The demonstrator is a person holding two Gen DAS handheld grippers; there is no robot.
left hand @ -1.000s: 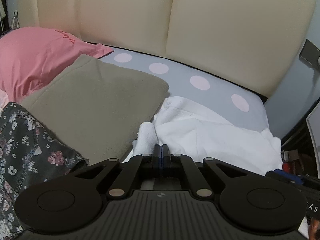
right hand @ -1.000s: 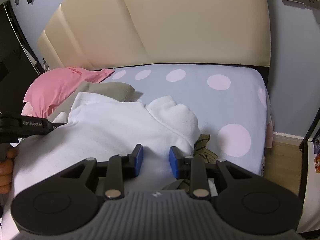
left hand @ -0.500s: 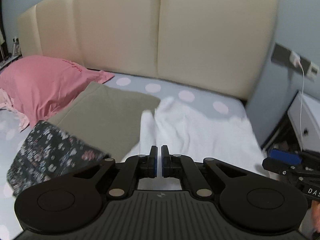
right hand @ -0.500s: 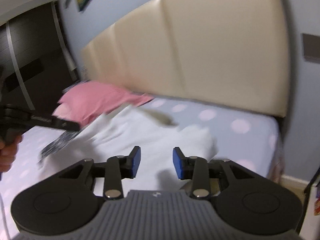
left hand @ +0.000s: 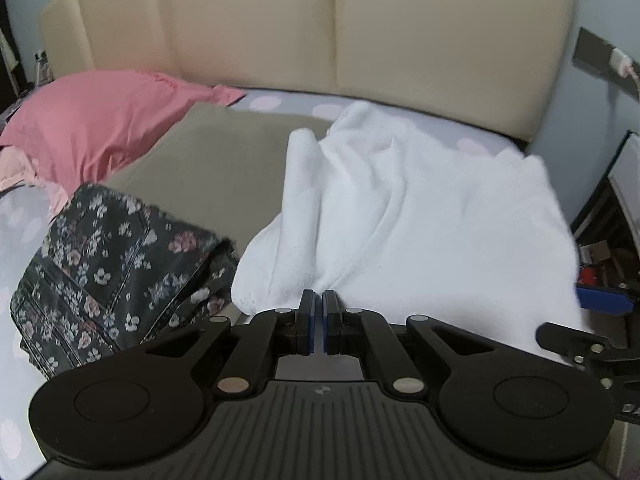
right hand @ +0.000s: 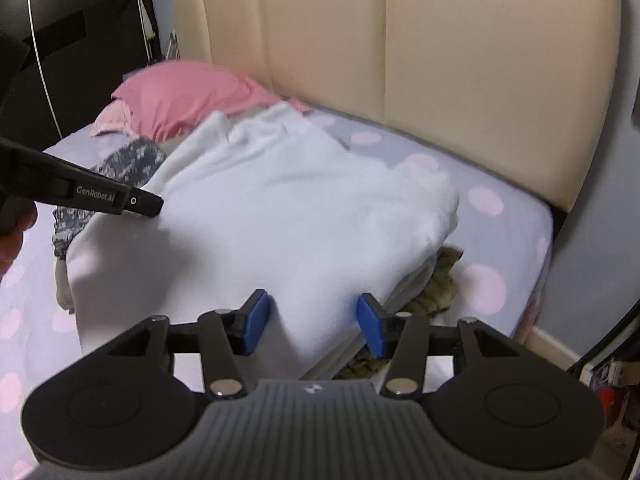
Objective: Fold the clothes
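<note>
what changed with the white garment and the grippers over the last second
The right gripper has just been opening, its jaws now wide with the white garment lying loose between them. The garment now lies spread flatter across the bed. Both cameras have drawn back from it. The left gripper stayed shut, and the pink pillow and floral garment stayed put.

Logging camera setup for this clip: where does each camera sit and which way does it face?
Left wrist: on the left tongs, shut, facing the headboard over the white garment; right tongs' tip shows at right.
Right wrist: on the right tongs, which have just been opening, facing the same; a hand shows.
Shared: garment, pink pillow.
</note>
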